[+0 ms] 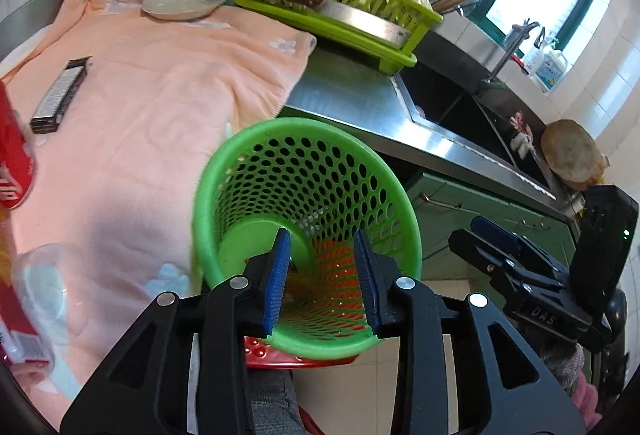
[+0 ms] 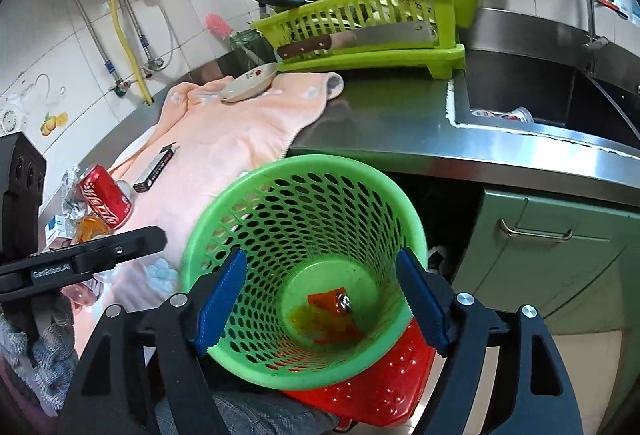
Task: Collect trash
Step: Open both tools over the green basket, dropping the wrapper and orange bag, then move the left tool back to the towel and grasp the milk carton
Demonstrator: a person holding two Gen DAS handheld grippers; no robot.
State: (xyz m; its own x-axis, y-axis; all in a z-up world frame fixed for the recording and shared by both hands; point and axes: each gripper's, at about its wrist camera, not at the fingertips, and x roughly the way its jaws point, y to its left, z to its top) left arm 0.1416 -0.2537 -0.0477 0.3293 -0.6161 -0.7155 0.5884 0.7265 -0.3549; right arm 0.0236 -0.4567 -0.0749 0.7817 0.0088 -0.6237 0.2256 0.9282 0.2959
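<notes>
A green mesh basket [image 1: 304, 171] [image 2: 304, 219] stands on a red stool [image 2: 360, 391] in front of the counter. Orange and yellow wrappers [image 2: 332, 315] lie at its bottom. My left gripper [image 1: 321, 233] hangs open over the basket's mouth with nothing between its blue pads. My right gripper [image 2: 322, 253] is also open above the basket, empty; in the left wrist view it [image 1: 472, 231] is to the basket's right, apart from it. On the pink towel [image 1: 152, 95] lie a red cola can [image 2: 106, 201], a slim black box [image 1: 60, 95] and a clear plastic cup [image 1: 40, 283].
A lime dish rack [image 2: 360, 35] holding a cleaver [image 2: 360, 37] and pans stands at the counter's back, with a white plate [image 2: 250, 83] beside it. The steel sink [image 2: 520, 95] is to the right, above green cabinet doors [image 2: 560, 255]. Crumpled foil [image 2: 72, 179] lies by the can.
</notes>
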